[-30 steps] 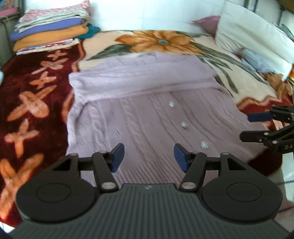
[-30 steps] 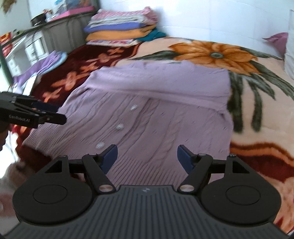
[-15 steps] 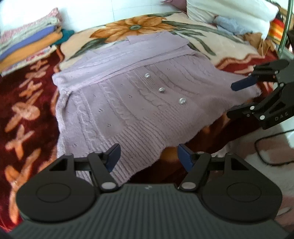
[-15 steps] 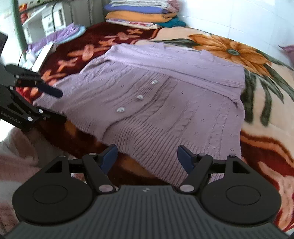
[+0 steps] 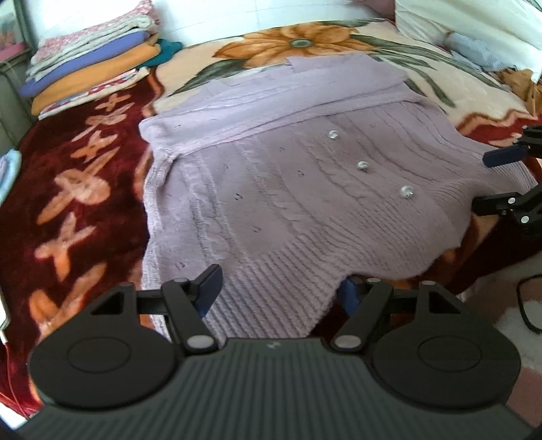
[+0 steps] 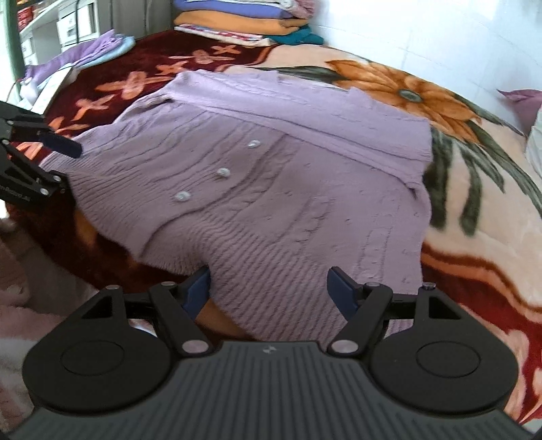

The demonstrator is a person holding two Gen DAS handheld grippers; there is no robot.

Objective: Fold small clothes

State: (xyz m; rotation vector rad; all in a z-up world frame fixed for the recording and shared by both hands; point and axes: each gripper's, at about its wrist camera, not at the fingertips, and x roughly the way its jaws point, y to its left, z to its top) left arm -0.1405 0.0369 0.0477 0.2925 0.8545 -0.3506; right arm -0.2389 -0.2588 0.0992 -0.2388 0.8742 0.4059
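Observation:
A lilac knit cardigan (image 5: 288, 189) with three pearl buttons (image 5: 362, 165) lies flat on the flowered blanket (image 5: 78, 189), sleeves folded across its top. Its ribbed hem (image 6: 271, 270) hangs over the bed's near edge. My left gripper (image 5: 279, 291) is at the hem's left part, its jaws opening, with the hem cloth lying between the fingers and neither pad pressing on it. At the hem's right part my right gripper (image 6: 271, 287) stands open, cloth between its fingers too. Each gripper shows in the other's view: the right (image 5: 491, 182), the left (image 6: 62, 164).
A stack of folded blankets (image 5: 91, 67) sits at the bed's far left corner by the wall. White pillows (image 5: 474, 27) lie at the far right. Lilac and pale blue clothes (image 6: 91, 50) rest beyond the bed's left side. A black cable (image 5: 528, 304) lies on the floor.
Both grippers have drawn back from above the cardigan's body to its hem at the bed's edge. The left jaws stand wider than before.

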